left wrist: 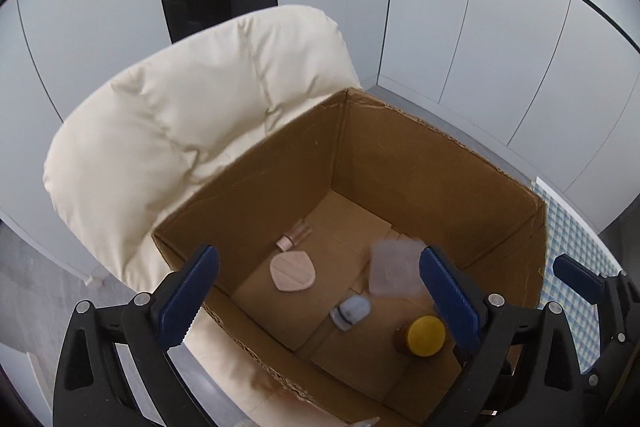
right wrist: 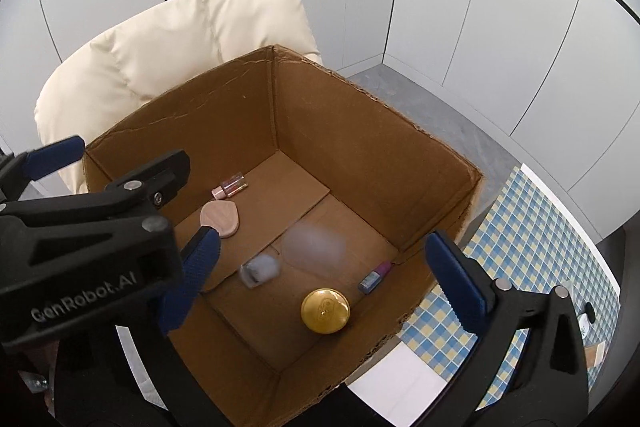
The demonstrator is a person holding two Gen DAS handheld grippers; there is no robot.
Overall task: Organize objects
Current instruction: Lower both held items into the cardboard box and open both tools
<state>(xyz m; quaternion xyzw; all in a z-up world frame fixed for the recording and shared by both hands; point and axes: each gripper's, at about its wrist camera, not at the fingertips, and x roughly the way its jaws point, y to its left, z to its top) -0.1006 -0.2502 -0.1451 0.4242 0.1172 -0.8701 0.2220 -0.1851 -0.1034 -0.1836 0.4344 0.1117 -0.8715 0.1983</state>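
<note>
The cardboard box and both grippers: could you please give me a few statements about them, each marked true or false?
1. The cardboard box is open at the top. True.
2. The left gripper is clamped on the gold-lidded jar. False: its jaws stand open with nothing pressed between them, and the jar sits on the box floor.
3. The right gripper is open above the box. True.
4. The pink heart-shaped case lies on the checked cloth. False: it lies inside the box.
5. A cream cushion sits behind the box. True.
6. The box holds only one item. False: several small items lie inside.
</note>
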